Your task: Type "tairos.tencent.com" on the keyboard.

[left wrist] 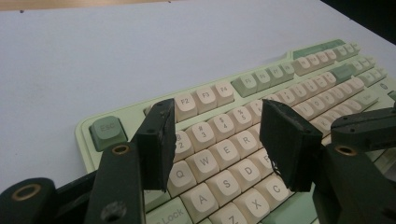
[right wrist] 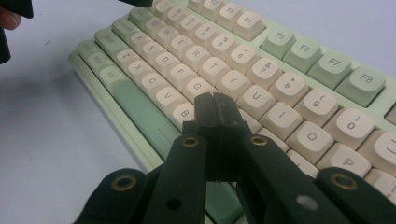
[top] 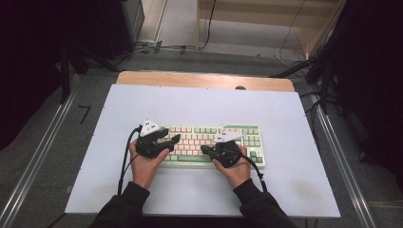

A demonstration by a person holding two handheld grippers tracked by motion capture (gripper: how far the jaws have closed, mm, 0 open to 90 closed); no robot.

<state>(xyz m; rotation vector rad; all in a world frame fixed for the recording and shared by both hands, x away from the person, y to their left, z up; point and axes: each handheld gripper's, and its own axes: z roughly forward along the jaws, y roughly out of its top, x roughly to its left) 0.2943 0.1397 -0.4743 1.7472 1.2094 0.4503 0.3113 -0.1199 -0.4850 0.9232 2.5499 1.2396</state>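
Keyboard (top: pixel 211 145) lies beneath both: left claw (left wrist: pixel 215 140) parted and empty, right claw (right wrist: pixel 215 112) clenched

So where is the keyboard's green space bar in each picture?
High view: the space bar sits on the keyboard's near edge, between the two grippers.
Left gripper view: cannot tell; the bottom row is mostly hidden behind the gripper.
Right gripper view: the long green bar, left of centre.
Shared landmark: the green F-key row along the keyboard's far edge.

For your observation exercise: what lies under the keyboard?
The keyboard rests flat on a pale mat over a wooden table. Whatever sits directly beneath it is covered.
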